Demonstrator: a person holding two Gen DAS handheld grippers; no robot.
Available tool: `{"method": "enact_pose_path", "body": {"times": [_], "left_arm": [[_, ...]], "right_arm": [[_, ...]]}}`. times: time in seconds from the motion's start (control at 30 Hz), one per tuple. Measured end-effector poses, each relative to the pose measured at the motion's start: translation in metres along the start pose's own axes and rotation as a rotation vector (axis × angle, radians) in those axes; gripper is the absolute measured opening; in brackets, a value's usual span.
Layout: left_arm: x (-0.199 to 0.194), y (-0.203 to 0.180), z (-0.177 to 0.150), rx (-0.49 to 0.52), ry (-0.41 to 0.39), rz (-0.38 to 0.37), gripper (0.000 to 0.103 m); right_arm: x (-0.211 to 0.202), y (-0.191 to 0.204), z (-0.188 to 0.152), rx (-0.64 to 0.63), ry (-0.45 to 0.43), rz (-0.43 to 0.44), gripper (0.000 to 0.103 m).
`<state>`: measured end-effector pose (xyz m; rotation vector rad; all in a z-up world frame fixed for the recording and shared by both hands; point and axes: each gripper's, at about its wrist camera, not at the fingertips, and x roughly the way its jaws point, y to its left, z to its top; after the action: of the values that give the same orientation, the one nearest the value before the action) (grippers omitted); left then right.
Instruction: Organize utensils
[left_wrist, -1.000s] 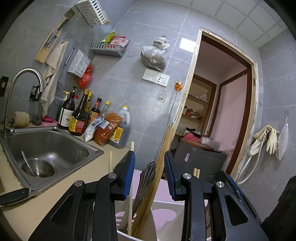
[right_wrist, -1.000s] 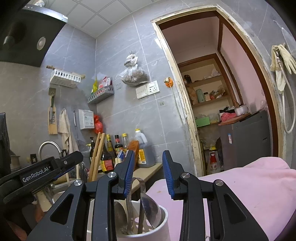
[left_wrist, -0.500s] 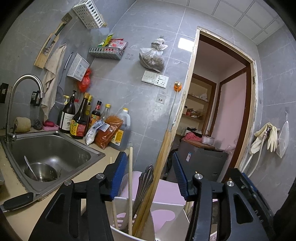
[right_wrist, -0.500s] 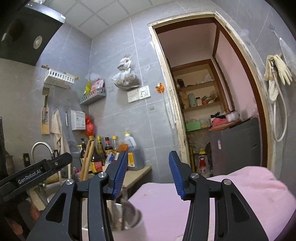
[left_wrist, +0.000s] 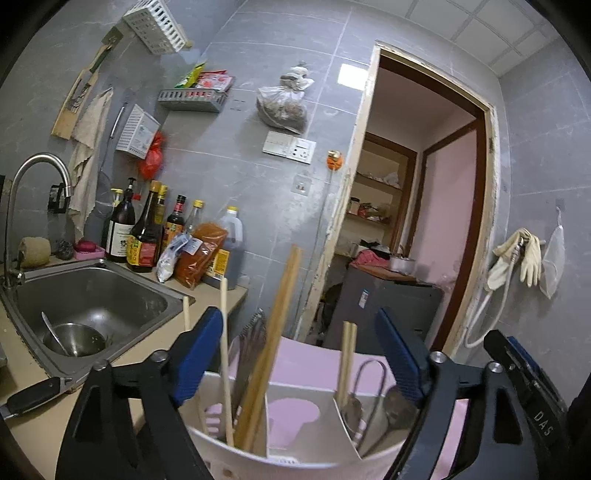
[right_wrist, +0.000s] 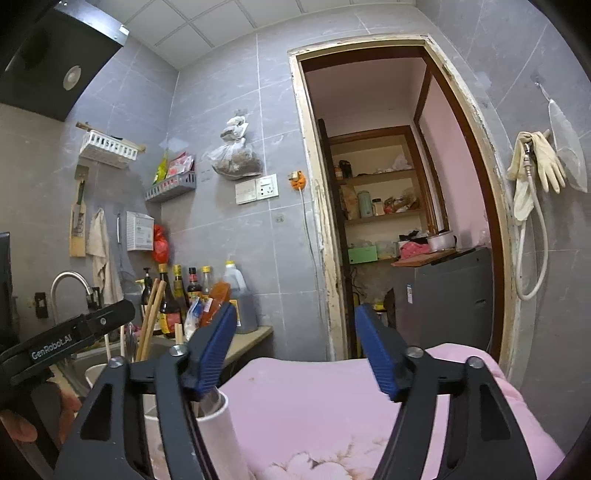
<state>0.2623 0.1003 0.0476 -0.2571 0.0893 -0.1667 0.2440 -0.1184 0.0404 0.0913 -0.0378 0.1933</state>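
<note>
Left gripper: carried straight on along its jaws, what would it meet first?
Probably the utensils standing in the white holder just below: the left gripper is open, and the tall wooden chopsticks rise between its jaws. Depth is unclear in this fisheye view.

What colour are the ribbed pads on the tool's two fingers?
Blue, mounted on black arms. The ribbed finger pads show best in the right wrist view.
</note>
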Motion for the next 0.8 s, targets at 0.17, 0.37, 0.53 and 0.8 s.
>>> {"method": "enact_pose_path", "body": {"times": [0.17, 0.37, 0.53, 0.8], "left_arm": [[-0.013, -0.010, -0.008, 0.044, 0.027, -0.003, 0.095], [-0.033, -0.017, -0.013, 0.063, 0.047, -0.031, 0.101], [-0.047, -0.025, -0.021, 0.062, 0.099, -0.059, 0.101], [-0.080, -0.037, -0.034, 0.072, 0.133, -0.068, 0.101]], "right_arm": [[-0.016, -0.009, 0.004, 0.005, 0.033, -0.018, 0.079], [-0.044, -0.017, 0.006, -0.017, 0.067, -0.032, 0.089], [-0.069, -0.026, 0.007, -0.010, 0.093, -0.043, 0.099], [-0.105, -0.034, 0.010, -0.006, 0.139, -0.060, 0.103]]}}
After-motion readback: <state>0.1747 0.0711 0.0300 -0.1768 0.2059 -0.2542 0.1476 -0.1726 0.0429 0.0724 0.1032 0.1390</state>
